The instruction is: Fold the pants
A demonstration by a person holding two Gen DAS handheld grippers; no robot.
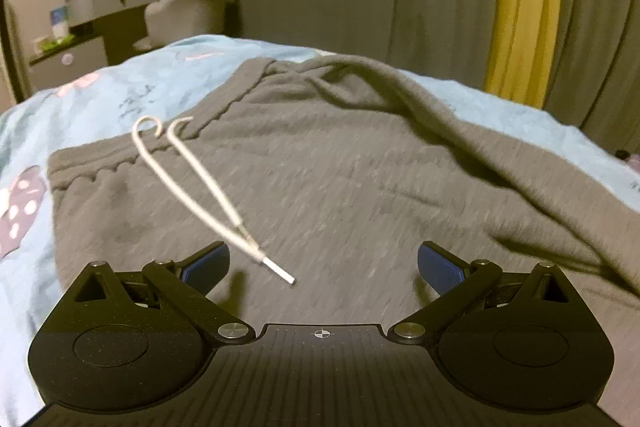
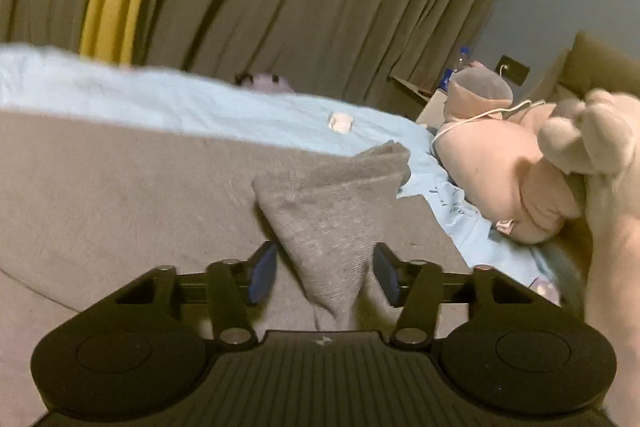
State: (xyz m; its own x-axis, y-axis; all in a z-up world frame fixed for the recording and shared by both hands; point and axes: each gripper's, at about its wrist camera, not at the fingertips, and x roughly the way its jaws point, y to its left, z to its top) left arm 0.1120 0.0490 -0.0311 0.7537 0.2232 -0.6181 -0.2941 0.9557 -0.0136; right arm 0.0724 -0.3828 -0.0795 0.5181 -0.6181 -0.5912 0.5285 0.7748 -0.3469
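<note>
Between your right gripper (image 2: 325, 273)'s blue fingers (image 2: 262, 277), a raised corner of the grey pants (image 2: 332, 211) stands in a wedge; the jaws sit partly apart beside it, and whether they pinch it cannot be told. Your left gripper (image 1: 323, 267) hovers wide open and empty over the pants, just short of the white drawstring (image 1: 192, 187). Beyond, the waistband (image 1: 120, 163) lies toward the left, and a long ridge of cloth crosses the far side. Farther off, the blue bedsheet (image 1: 132, 87) spreads under everything. The fold looks barely begun, with flattening and folding left.
</note>
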